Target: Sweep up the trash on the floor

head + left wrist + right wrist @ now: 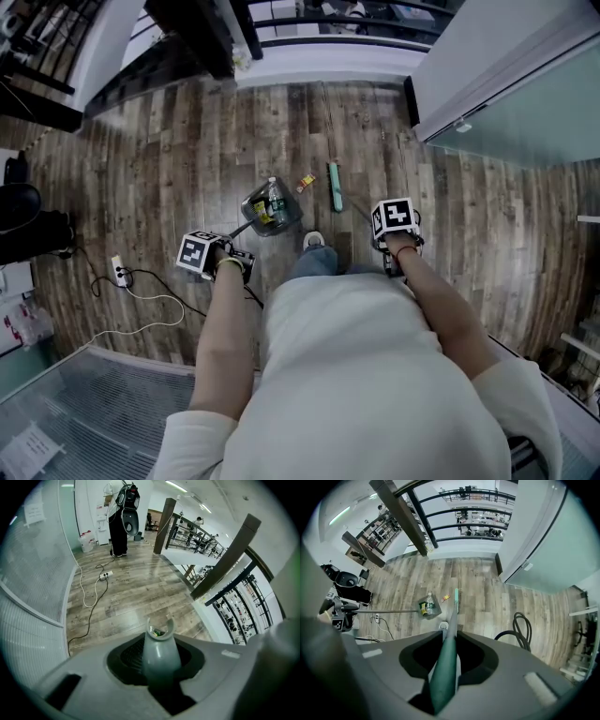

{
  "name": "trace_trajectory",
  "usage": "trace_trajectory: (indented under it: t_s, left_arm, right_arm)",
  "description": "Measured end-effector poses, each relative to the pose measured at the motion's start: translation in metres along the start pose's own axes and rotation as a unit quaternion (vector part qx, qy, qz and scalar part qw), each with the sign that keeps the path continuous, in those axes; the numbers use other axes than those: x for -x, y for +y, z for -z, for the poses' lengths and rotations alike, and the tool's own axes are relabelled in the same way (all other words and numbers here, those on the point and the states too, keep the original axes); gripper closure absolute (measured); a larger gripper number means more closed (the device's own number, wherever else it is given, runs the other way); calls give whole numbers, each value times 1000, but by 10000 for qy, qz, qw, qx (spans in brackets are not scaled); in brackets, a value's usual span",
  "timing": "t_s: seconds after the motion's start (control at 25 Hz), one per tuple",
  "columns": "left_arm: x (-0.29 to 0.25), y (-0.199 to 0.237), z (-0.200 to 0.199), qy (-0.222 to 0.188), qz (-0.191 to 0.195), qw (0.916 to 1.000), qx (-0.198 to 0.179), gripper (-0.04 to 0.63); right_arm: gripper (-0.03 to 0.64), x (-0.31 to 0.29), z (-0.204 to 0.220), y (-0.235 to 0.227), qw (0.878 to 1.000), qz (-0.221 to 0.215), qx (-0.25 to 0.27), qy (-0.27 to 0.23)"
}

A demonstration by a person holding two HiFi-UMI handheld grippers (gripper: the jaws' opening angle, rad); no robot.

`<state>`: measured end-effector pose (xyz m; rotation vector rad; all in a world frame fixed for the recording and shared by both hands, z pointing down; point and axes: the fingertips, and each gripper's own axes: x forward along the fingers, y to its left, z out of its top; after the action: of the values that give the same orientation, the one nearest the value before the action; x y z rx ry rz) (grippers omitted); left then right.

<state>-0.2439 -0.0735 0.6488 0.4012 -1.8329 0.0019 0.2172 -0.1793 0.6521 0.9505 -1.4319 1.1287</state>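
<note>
Dustpan (291, 221) sat on wood floor (178, 159), plastic bottle (265, 206) lying inside it. Small wrapper (306, 182) lay loose on floor, between dustpan and broom head (335, 187). Broom head's long axis pointed away from me. Green broom handle (446, 665) sloped back from it to right tongs (397, 234), which I saw clamped on it. Left tongs (225, 261) clamped on grey dustpan handle (161, 651), which ran down toward pan.

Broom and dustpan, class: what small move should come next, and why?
Probably a short sweep of the broom toward the dustpan, pushing the small wrapper in. The wrapper lies on the floor between them; the pan already holds a bottle.
</note>
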Motion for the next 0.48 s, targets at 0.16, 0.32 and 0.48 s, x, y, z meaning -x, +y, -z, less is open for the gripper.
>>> trace_trajectory:
  t_s: [0.16,0.32,0.48]
  left_arm:
    - [-3,-5,-5,6,-56,10000,-57,508]
    - [-6,-10,-8,23,-108,9999,-99,508]
    - [-10,-13,-10,36,-159,9998,-118,508]
  right_arm:
    - [520,-2,-15,5,9999,86,141,31]
    - [520,-4,-29,7,9994,203,279,33]
    - [520,-8,-40,10,9984,317,458,93]
